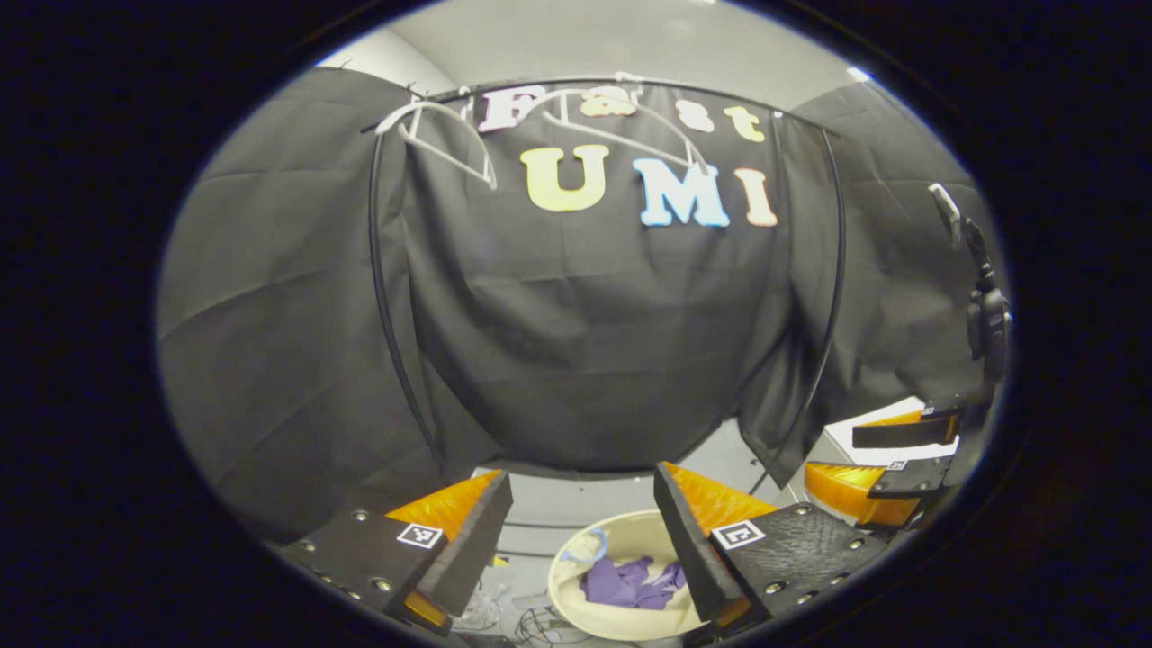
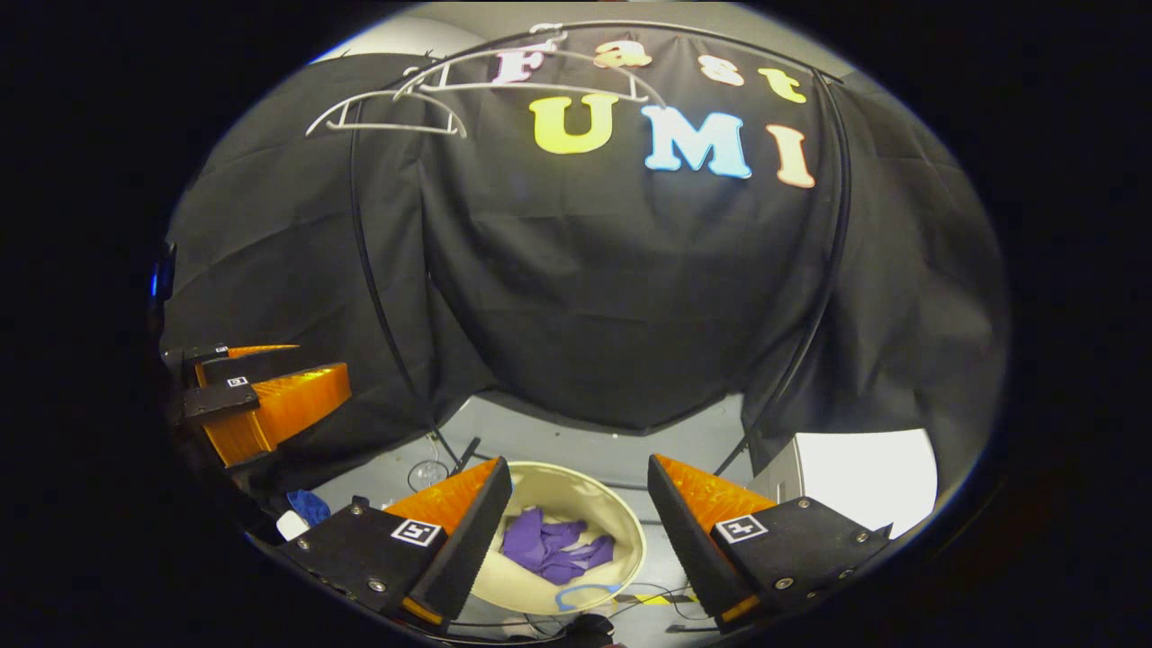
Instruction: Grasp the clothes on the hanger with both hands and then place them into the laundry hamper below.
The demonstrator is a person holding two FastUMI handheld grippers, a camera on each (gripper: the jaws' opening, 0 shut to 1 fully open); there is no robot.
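Note:
A crumpled purple garment [image 1: 630,583] [image 2: 553,547] lies inside the round cream laundry hamper [image 1: 576,594] [image 2: 621,526] on the floor. Two bare white hangers [image 1: 445,135] [image 2: 387,112] hang on the black rail at the top. My left gripper [image 1: 580,540] is open above the hamper, with nothing between its fingers. My right gripper [image 2: 576,531] is open too, over the hamper and empty. The right gripper [image 1: 900,459] also appears at the right edge of the left gripper view. The left gripper [image 2: 261,396] sits at the left of the right gripper view.
A black clothes-rack frame [image 1: 382,297] [image 2: 364,270] arches in front of the cloth wall. Cables [image 1: 531,621] lie on the grey floor beside the hamper. A white box [image 2: 855,477] stands at the right, and a blue item [image 2: 308,506] lies at the left.

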